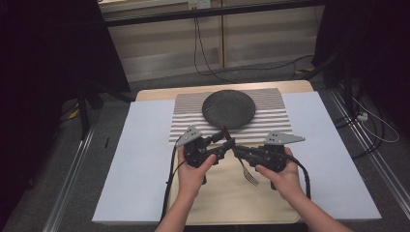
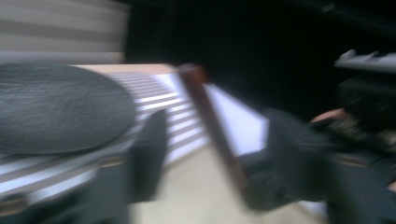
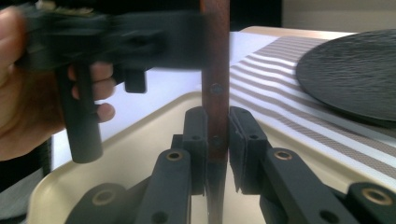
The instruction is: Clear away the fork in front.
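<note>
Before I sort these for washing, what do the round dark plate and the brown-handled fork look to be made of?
The round dark plate looks like matte stoneware or slate: charcoal, finely textured, no gloss, though the exact material is open. The brown-handled fork has shiny metal tines; its handle looks like reddish-brown wood, fixed with small rivets.

— What's being handled?
— A metal fork with a reddish-brown wooden handle [image 1: 239,155], held above the cream tray [image 1: 227,203]. Its tines [image 1: 251,178] point toward the person; the handle end angles up toward the round dark grey textured plate [image 1: 228,109].
— And what grips it?
— The right tool [image 3: 217,140] clamps the handle between its pads; the left tool [image 1: 225,143] meets the handle's far end, grip unclear through blur.
— The plate?
— It lies flat on the striped placemat [image 1: 275,118].
</note>
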### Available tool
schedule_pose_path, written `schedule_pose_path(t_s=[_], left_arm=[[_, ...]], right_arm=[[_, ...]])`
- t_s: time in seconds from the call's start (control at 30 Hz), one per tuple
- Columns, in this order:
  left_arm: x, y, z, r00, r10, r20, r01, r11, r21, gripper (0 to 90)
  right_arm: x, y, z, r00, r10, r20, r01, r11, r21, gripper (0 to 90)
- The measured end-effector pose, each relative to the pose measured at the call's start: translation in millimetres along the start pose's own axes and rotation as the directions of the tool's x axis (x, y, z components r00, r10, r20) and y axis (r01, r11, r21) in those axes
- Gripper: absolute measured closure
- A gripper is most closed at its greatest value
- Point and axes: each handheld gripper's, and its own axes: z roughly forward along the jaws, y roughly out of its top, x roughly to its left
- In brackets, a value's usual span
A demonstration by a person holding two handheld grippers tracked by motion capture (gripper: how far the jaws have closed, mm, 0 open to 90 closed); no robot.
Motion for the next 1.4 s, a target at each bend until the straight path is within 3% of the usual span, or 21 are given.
schedule_pose_path(t_s=[0.03,0.07,0.1,0.13,0.17,0.2,0.3,0.37,0.43,0.6,0.77,0.87,1.23,1.4], left_arm=[[0.2,0.6,0.5,0.9982,-0.037,0.047,0.037,0.9992,-0.010,73.9],[0.3,2.1,-0.8,0.9977,-0.050,0.046,0.051,0.9987,-0.006,78.7],[1.0,3.8,-2.7,0.9961,-0.068,0.057,0.067,0.9977,0.011,80.8],[1.6,5.5,-4.8,0.9933,-0.087,0.077,0.085,0.9962,0.020,81.2],[0.9,7.5,-7.3,0.9944,-0.080,0.069,0.078,0.9966,0.024,81.2],[0.9,10.2,-9.9,0.9961,-0.066,0.059,0.064,0.9974,0.034,81.2],[4.3,17.0,-19.0,0.9952,-0.071,0.067,0.069,0.9970,0.034,81.2],[8.3,20.9,-26.9,0.9954,-0.070,0.066,0.067,0.9967,0.046,81.2],[10.7,23.6,-34.5,0.9944,-0.081,0.067,0.078,0.9955,0.054,81.2],[18.7,28.3,-49.2,0.9942,-0.082,0.070,0.074,0.9910,0.111,81.2],[25.6,29.0,-58.5,0.9936,-0.094,0.063,0.084,0.9862,0.143,81.2],[29.7,28.5,-63.7,0.9927,-0.104,0.062,0.093,0.9826,0.161,81.2],[38.2,26.5,-77.1,0.9900,-0.127,0.061,0.112,0.9727,0.203,81.2],[43.2,24.1,-82.0,0.9888,-0.138,0.056,0.121,0.9656,0.230,81.1]], right_arm=[[2.0,0.7,0.4,1.0000,-0.009,-0.002,0.009,1.0000,0.003,78.0],[4.3,1.1,-0.3,0.9998,-0.017,0.008,0.017,0.9999,-0.002,90.0],[4.7,1.0,-2.2,0.9999,-0.010,-0.012,0.010,0.9996,-0.027,90.0],[4.6,1.4,-3.4,0.9996,0.015,-0.023,-0.015,0.9996,-0.026,88.2],[5.3,1.9,-4.7,1.0000,-0.004,-0.004,0.004,0.9996,-0.028,80.1],[5.7,2.1,-5.8,0.9999,-0.014,-0.001,0.014,0.9997,-0.018,80.2],[5.1,0.0,-10.3,0.9990,-0.039,0.018,0.040,0.9990,-0.021,78.1],[3.1,-1.2,-13.4,0.9988,-0.042,0.024,0.043,0.9987,-0.027,72.8],[-0.5,-2.5,-17.1,0.9958,-0.069,0.060,0.071,0.9971,-0.026,66.2],[-12.0,-7.6,-26.3,0.9905,-0.078,0.113,0.081,0.9964,-0.026,53.0],[-20.0,-13.6,-36.4,0.9822,-0.102,0.158,0.109,0.9933,-0.037,38.5],[-21.9,-15.3,-41.2,0.9801,-0.094,0.175,0.102,0.9940,-0.040,31.0],[-28.0,-20.3,-49.9,0.9742,-0.092,0.206,0.101,0.9942,-0.036,19.5],[-29.6,-20.9,-51.7,0.9722,-0.105,0.209,0.113,0.9932,-0.029,18.4]])
